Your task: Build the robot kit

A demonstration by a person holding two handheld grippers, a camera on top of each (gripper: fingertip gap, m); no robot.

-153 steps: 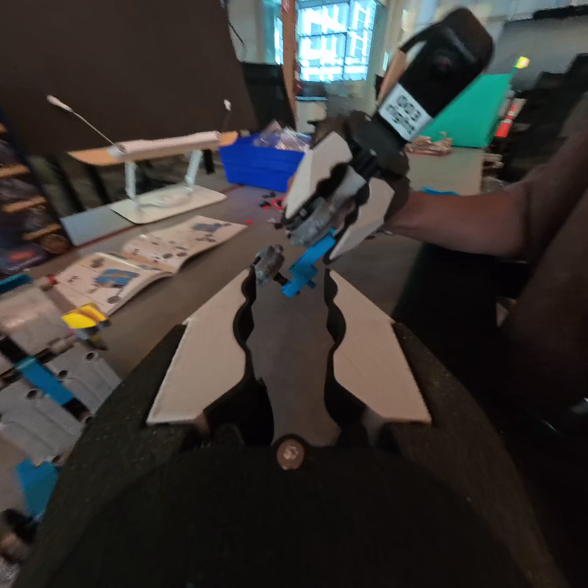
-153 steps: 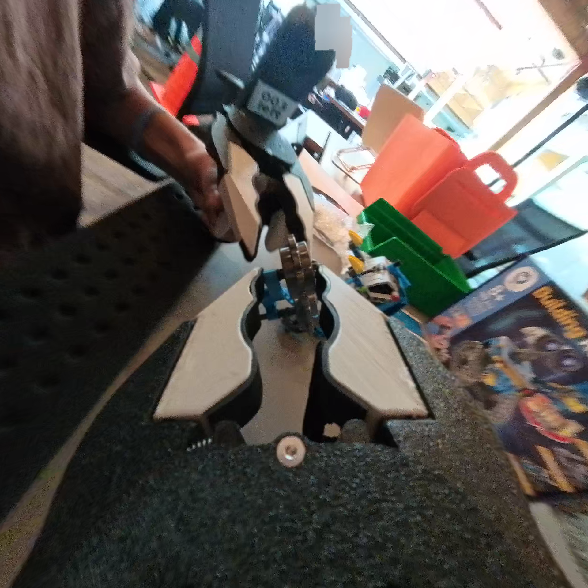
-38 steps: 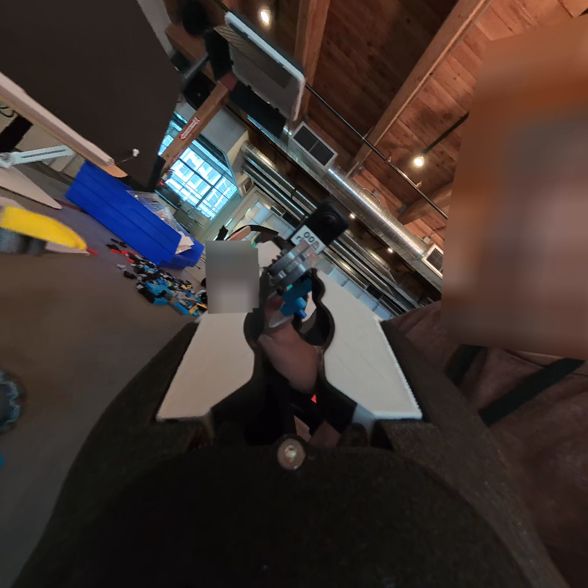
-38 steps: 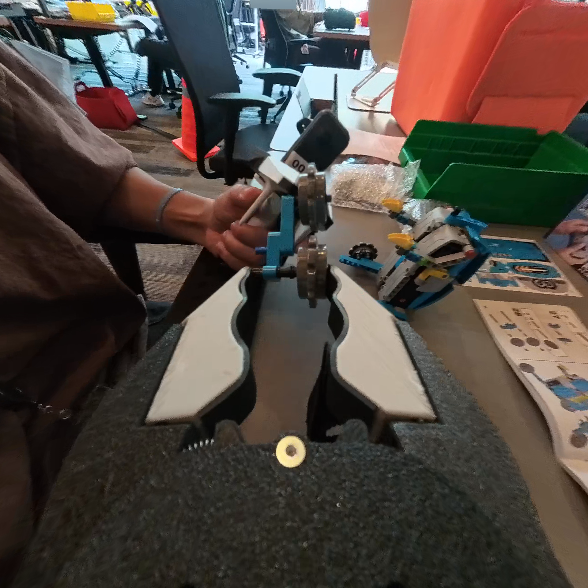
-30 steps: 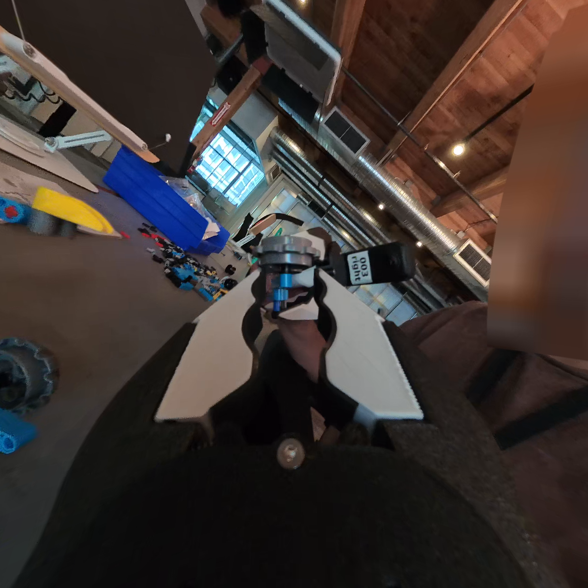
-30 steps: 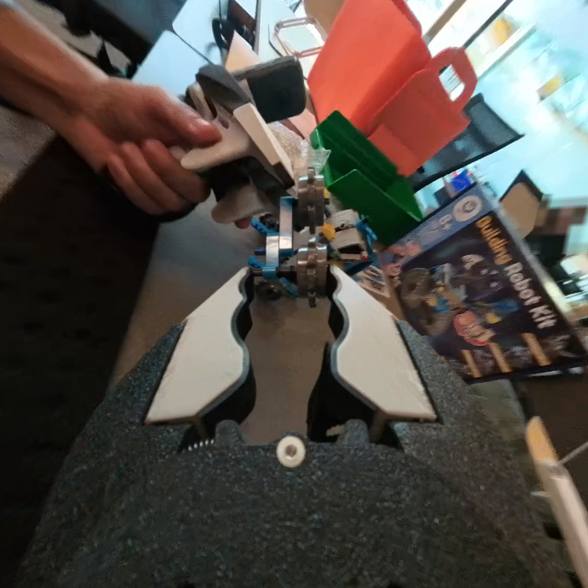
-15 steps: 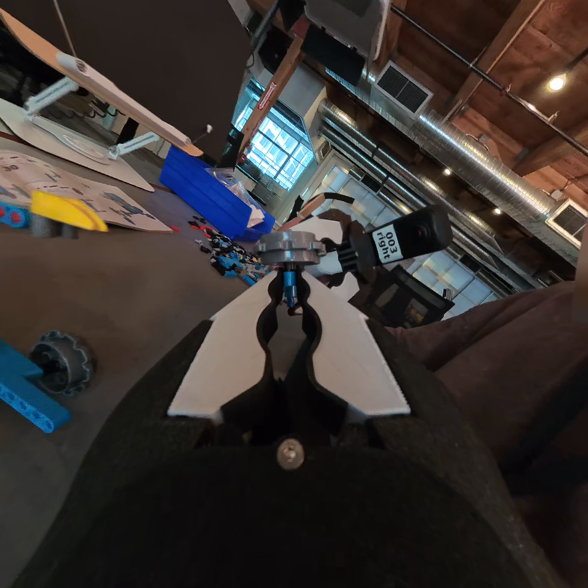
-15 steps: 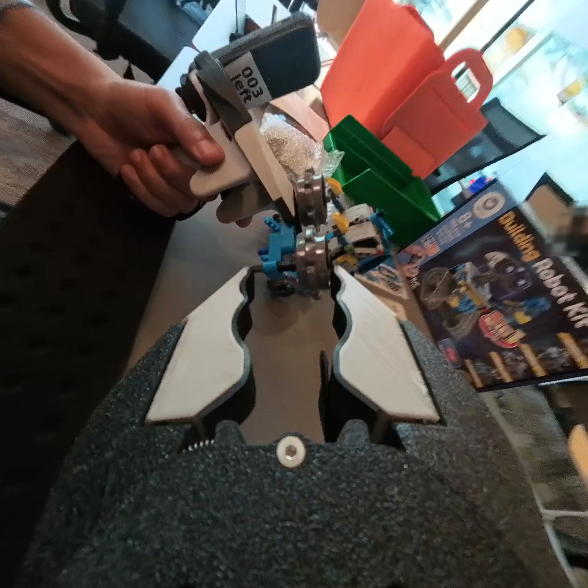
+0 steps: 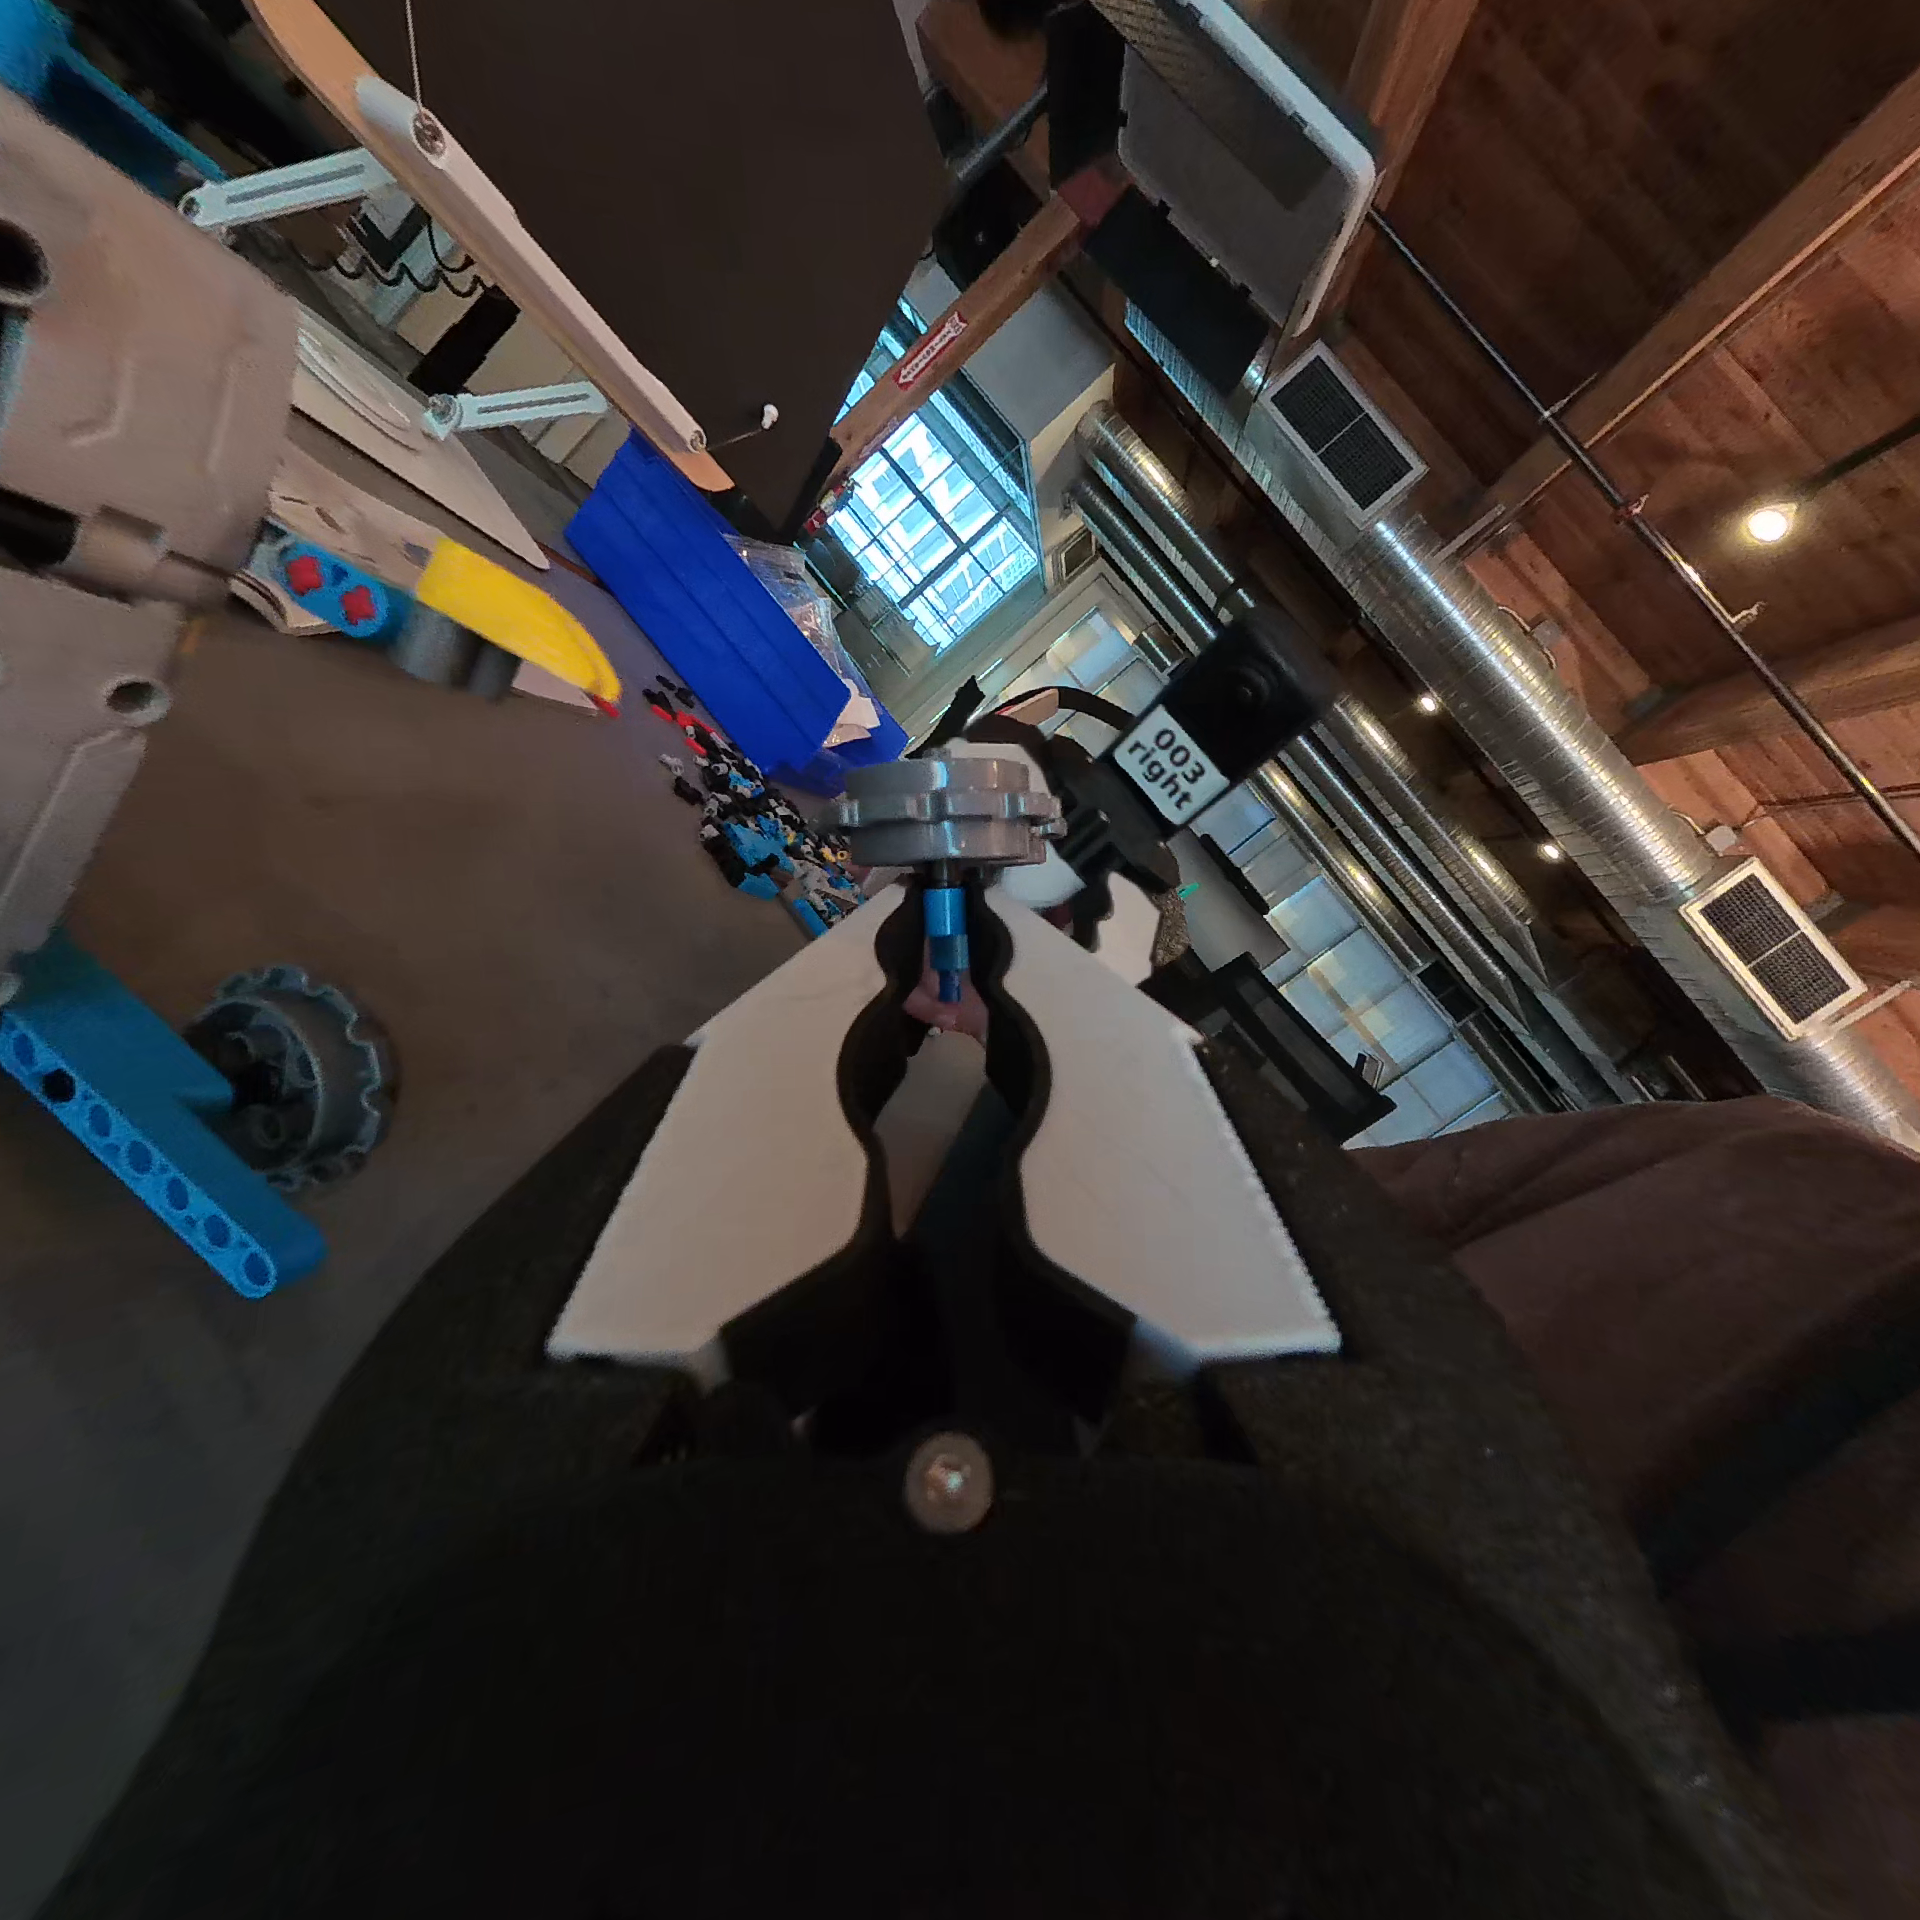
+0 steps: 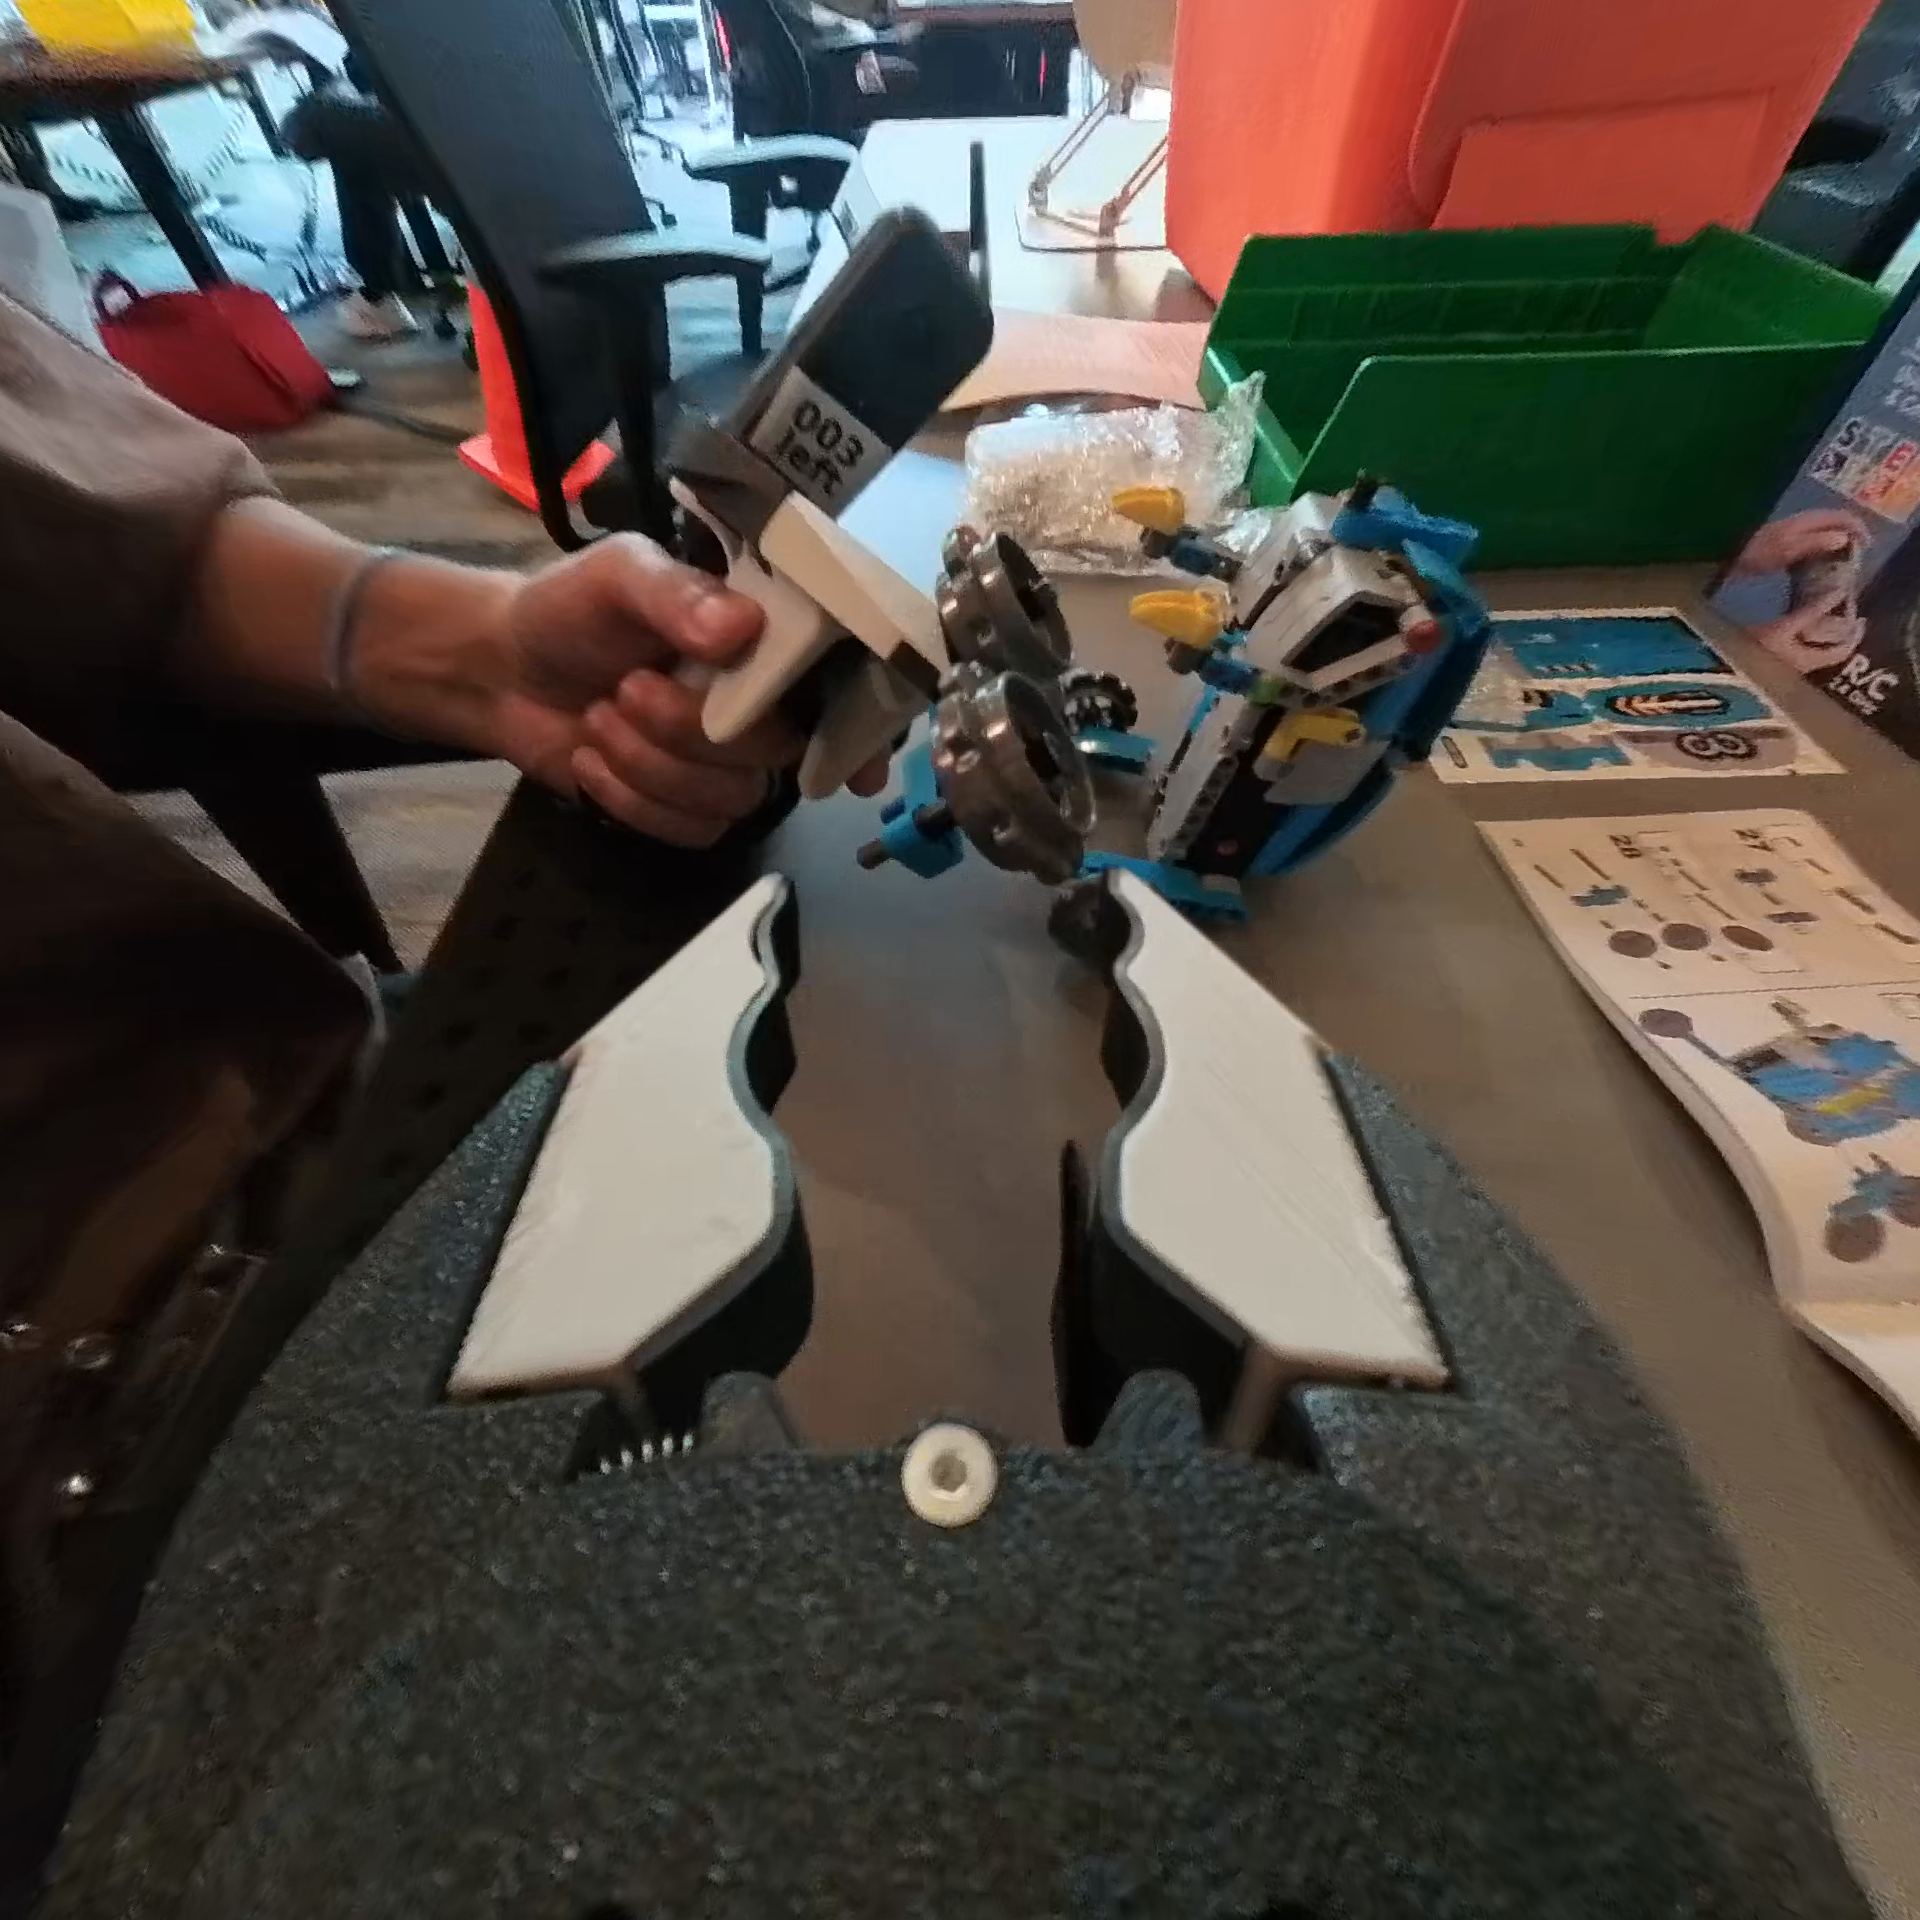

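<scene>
My left gripper (image 9: 940, 920) is shut on the blue axle part (image 9: 943, 935) of a small assembly topped by grey gear wheels (image 9: 940, 826). In the right wrist view the left gripper (image 10: 925, 665), held by a hand (image 10: 634, 675), carries this assembly of two grey gears on a blue frame (image 10: 1003, 748) above the table. My right gripper (image 10: 951, 894) is open and empty, its tips just short of the assembly. It shows in the left wrist view behind the gears (image 9: 1101, 831).
A blue, white and yellow robot model (image 10: 1309, 675) stands on the grey table (image 10: 1351, 1039) beyond my right finger. A green bin (image 10: 1538, 395), an instruction booklet (image 10: 1714, 987) and a box (image 10: 1849, 582) lie to the right. A blue beam (image 9: 135, 1143), a grey wheel (image 9: 281, 1081) and a blue bin (image 9: 717, 613) lie to the left. The tips of both grippers are at nearly the same place.
The left gripper closed on the blue part of the gear assembly. The right gripper let go of the gears, opened wider and drew back; the assembly now hangs from the left gripper alone.
</scene>
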